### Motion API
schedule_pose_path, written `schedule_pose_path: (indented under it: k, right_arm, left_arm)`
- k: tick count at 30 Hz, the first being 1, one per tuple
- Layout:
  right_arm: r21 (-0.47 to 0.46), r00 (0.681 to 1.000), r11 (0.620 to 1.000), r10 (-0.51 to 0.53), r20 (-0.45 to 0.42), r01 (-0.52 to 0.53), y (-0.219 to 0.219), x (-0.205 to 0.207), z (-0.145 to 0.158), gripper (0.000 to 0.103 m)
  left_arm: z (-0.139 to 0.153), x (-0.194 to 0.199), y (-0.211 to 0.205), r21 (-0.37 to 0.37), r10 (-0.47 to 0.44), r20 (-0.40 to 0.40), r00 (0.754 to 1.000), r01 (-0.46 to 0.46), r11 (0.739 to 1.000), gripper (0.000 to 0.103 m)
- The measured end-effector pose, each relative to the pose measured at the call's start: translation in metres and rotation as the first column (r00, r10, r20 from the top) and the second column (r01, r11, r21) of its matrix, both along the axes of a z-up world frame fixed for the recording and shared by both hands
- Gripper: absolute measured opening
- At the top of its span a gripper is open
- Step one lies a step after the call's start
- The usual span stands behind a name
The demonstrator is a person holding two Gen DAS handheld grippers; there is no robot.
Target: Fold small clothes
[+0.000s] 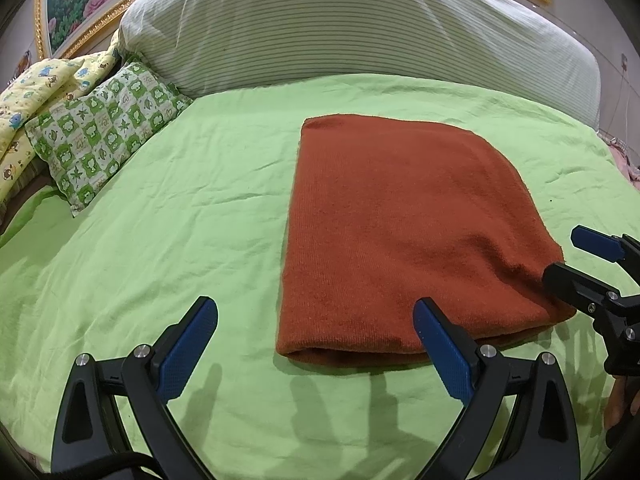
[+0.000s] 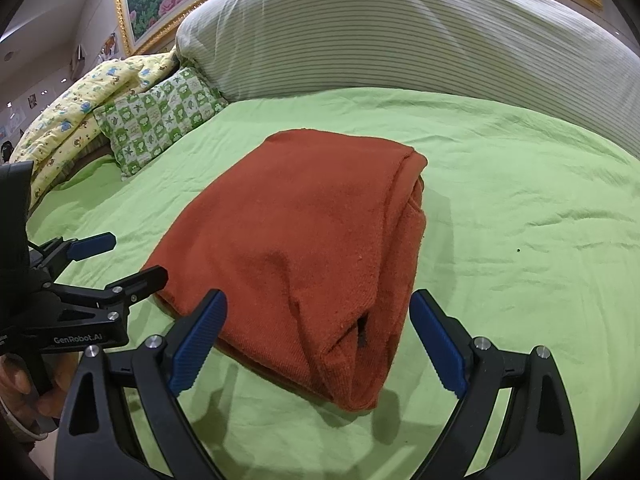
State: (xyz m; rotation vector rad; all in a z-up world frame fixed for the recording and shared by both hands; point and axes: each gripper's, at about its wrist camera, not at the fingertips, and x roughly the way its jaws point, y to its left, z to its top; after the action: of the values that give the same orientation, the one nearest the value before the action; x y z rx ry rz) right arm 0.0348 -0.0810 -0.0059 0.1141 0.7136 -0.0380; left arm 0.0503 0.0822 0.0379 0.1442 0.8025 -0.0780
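The rust-red folded garment [image 1: 400,232] lies flat on the green sheet [image 1: 160,220], its long axis running away from both tools toward the striped bolster [image 1: 340,28] beyond it; its near edge sits just ahead of the left gripper [image 1: 316,312], off to that tool's right, and squarely between the spread jaws of the right gripper [image 2: 318,304]; both stand wide, holding nothing; the right looks nearer, I judge; the left tool's body reads "GenRobot.AI".
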Motion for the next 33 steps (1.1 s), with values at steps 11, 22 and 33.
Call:
schedule_pose_path:
  k: [11, 22, 33]
  right_arm:
    - [0.000, 1.000, 1.000, 0.000, 0.000, 0.000, 0.0009, -0.0001, -0.0003, 0.093]
    - [0.000, 1.000, 1.000, 0.000, 0.000, 0.000, 0.0008, 0.0004, -0.0007, 0.093]
    - [0.001, 1.000, 1.000, 0.000, -0.001, 0.000, 0.0011, -0.0001, -0.0005, 0.093]
  left_arm:
    - [0.0003, 0.0023, 0.0007, 0.001, 0.001, -0.002, 1.000, -0.001, 1.000, 0.099]
    - [0.0012, 0.0030, 0.0001, 0.010, -0.002, 0.004, 1.000, 0.002, 1.000, 0.099]
    - [0.0017, 0.0033, -0.0007, 0.011, -0.004, 0.002, 1.000, 0.004, 1.000, 0.099]
